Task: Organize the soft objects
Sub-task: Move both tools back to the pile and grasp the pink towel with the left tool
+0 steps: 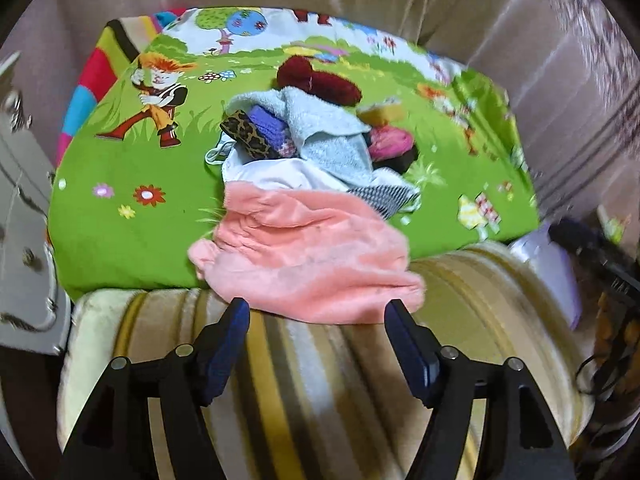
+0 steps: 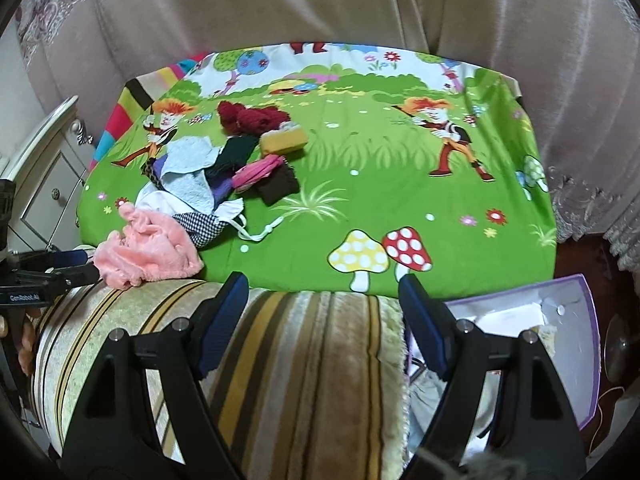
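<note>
A heap of soft things lies on a green cartoon sheet (image 1: pixel 132 236). A pink fluffy cloth (image 1: pixel 308 256) is nearest, at the sheet's front edge. Behind it lie a light blue towel (image 1: pixel 320 132), a white cloth (image 1: pixel 276 172), a dark red woolly piece (image 1: pixel 316 78), a leopard-print item (image 1: pixel 244 132) and a yellow sponge (image 1: pixel 380 110). My left gripper (image 1: pixel 318 314) is open, its tips just short of the pink cloth. My right gripper (image 2: pixel 320 292) is open and empty over the striped blanket, right of the heap (image 2: pixel 224 168). The pink cloth (image 2: pixel 148 252) and left gripper (image 2: pixel 70 266) show at left.
A striped plush blanket (image 2: pixel 304 360) covers the near edge. A purple-rimmed box (image 2: pixel 560 320) stands at the lower right. A white drawer cabinet (image 2: pixel 48 176) is at the left. Beige curtains (image 2: pixel 320 0) hang behind. The sheet's right half (image 2: pixel 400 184) holds nothing.
</note>
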`<act>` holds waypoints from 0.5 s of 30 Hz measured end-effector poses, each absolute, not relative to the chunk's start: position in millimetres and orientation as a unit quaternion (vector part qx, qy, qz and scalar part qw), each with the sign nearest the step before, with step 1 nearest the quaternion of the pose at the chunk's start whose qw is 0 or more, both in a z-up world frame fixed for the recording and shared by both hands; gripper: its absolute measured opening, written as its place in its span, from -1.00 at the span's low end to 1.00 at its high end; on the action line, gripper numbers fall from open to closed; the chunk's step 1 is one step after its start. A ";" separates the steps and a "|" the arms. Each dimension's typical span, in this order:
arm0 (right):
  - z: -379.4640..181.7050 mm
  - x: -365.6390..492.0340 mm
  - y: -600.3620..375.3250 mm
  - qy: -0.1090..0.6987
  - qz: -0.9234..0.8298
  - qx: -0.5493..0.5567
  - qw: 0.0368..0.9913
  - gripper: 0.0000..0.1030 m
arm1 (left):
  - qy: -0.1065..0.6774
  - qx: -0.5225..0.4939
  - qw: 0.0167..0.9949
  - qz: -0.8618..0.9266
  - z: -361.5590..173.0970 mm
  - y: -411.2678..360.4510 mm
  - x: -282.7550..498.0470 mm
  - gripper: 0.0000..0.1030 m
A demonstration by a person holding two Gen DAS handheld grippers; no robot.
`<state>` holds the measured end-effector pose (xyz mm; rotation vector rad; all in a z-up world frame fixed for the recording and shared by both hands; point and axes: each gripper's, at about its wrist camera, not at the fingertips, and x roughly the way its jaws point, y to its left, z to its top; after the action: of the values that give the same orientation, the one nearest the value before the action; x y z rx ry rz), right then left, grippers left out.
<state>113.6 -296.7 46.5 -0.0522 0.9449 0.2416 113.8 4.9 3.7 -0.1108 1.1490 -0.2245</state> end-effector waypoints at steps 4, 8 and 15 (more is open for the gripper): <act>44.1 121.0 -286.3 0.456 0.128 -0.034 0.880 0.55 | 0.560 -0.015 0.822 -0.105 -5.1 5.0 125.4 0.45; 41.3 130.0 -274.2 0.456 0.141 -0.045 0.877 0.55 | 0.576 0.019 0.808 -0.122 -17.4 0.1 142.0 0.51; 38.9 141.0 -252.6 0.456 0.162 -0.069 0.873 0.55 | 0.615 0.019 0.771 -0.163 -46.2 -2.1 179.8 0.53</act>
<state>141.0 -252.6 38.9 -0.1448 0.9522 0.3377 179.8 -2.1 -46.2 0.0404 1.3332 -0.3525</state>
